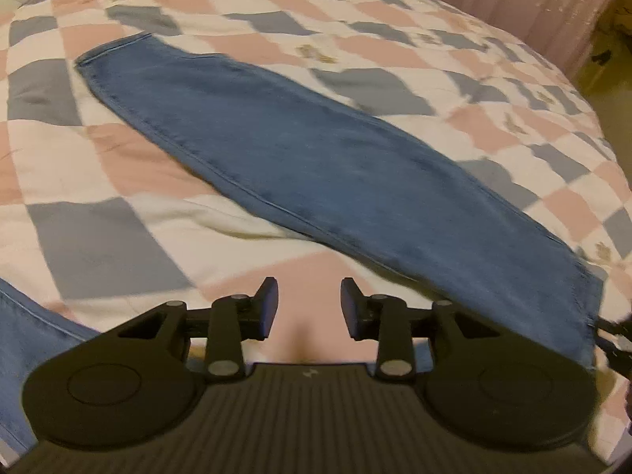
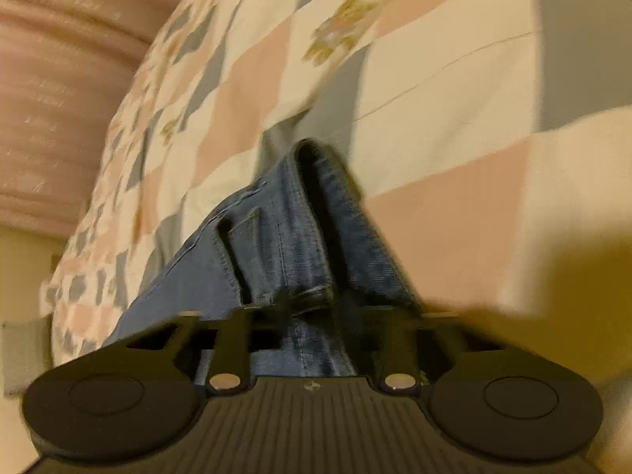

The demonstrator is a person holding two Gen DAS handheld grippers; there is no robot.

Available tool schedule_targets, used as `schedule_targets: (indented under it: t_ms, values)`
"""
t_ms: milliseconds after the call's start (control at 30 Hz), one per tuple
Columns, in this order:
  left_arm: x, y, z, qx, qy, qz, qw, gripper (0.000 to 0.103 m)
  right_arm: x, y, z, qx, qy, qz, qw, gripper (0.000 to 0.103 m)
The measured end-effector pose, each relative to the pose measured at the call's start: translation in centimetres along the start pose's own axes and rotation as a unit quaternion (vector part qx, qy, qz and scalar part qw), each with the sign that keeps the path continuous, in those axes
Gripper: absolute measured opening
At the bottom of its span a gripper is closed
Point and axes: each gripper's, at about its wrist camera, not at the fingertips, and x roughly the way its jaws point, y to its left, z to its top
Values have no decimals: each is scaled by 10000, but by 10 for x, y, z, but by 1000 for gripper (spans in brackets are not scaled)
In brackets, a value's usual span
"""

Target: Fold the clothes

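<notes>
Across the pink, grey and cream checked quilt (image 1: 118,166) the blue denim jeans (image 1: 316,158) lie lengthwise, right gripper (image 2: 312,308) clamping their near-right waistband, left gripper (image 1: 309,308) wide and empty, so I judge the fold wants a second grip next.

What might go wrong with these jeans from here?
The right gripper seems clamped on a thick bunch of the jeans near the waistband; the denim could slip out. The left gripper is open and empty over the quilt, so one pull may drag the leg askew. The blur suggests fast motion, which could ruck up the fold.
</notes>
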Motion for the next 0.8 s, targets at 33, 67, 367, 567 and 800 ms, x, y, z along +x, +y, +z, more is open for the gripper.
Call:
schedule_targets:
  t_ms: [33, 67, 367, 567, 800]
  values:
    - [-4, -6, -4, -2, -18, 32, 10000, 30, 0, 7, 1, -294, 25, -130, 9995, 8]
    - [-8, -10, -8, -8, -33, 76, 10000, 30, 1, 13, 1, -605, 28, -362, 9975, 7]
    - [-48, -9, -37, -202, -44, 584, 9981, 31, -41, 26, -19, -1641, 38, -42, 9864, 35]
    - [-54, -16, -40, -225, -25, 442, 9988, 33, -29, 19, -53, -2361, 516, -80, 9703, 35]
    - [-58, -27, -45, 31, -35, 348, 9994, 37, -23, 20, -69, -3016, 377, -1645, 9384, 0]
